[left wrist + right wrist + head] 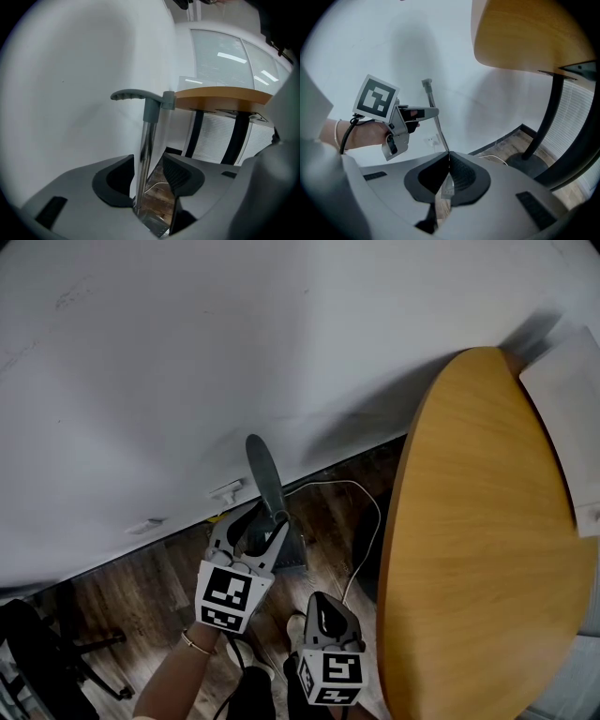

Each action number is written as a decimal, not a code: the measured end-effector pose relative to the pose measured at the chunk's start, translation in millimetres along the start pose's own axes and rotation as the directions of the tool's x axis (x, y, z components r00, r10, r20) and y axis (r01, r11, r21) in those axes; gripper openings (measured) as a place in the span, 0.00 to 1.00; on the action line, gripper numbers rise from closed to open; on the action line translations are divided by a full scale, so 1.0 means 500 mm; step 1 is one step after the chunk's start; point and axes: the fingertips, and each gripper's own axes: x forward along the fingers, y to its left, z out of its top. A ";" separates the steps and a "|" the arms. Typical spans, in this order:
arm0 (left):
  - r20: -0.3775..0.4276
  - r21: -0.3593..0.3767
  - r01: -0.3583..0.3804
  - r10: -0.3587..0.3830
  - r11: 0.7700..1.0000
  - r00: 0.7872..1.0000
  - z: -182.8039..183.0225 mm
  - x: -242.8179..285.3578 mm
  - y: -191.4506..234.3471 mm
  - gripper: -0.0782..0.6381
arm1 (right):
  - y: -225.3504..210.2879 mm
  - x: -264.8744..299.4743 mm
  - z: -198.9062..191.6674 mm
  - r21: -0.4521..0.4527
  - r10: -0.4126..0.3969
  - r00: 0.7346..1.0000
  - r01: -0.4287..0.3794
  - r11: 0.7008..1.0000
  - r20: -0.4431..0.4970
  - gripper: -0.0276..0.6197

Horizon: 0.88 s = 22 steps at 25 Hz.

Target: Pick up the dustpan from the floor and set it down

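The dustpan has a long upright metal pole (pixel 146 150) with a grey grip (pixel 133 95) on top, and its grey pan (pixel 294 555) sits low by the white wall. My left gripper (pixel 149 158) is open around the pole, which stands close to the left pad with a gap to the right pad. In the head view the left gripper (pixel 266 532) sits just below the grip (pixel 263 470). My right gripper (pixel 324 609) hangs lower and nearer to me, shut with nothing in it (pixel 449 155). The right gripper view shows the left gripper (pixel 417 112) at the pole (pixel 439 132).
A round wooden table (pixel 487 540) fills the right, on a black pedestal (pixel 543 126). A white cable (pixel 361 491) lies on the dark wood floor by a wall socket (pixel 228 490). A black chair base (pixel 66 652) stands at the lower left.
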 end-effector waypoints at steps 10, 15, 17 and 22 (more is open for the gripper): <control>-0.004 0.049 0.011 -0.011 0.999 1.000 0.009 0.023 0.005 0.30 | -0.006 -0.009 -0.010 0.004 -0.005 1.000 0.005 1.000 -0.006 0.09; -0.012 0.044 0.014 -0.014 0.999 1.000 0.006 0.018 0.007 0.26 | -0.006 -0.012 -0.016 0.006 -0.007 1.000 0.007 1.000 -0.009 0.09; -0.015 0.071 0.008 -0.007 0.997 1.000 0.003 0.013 0.004 0.25 | -0.005 -0.014 -0.017 0.004 -0.005 1.000 0.005 1.000 -0.009 0.09; -0.015 0.087 -0.014 0.016 0.996 1.000 -0.001 -0.005 0.009 0.24 | -0.003 -0.023 -0.014 -0.003 -0.003 1.000 0.003 1.000 -0.003 0.09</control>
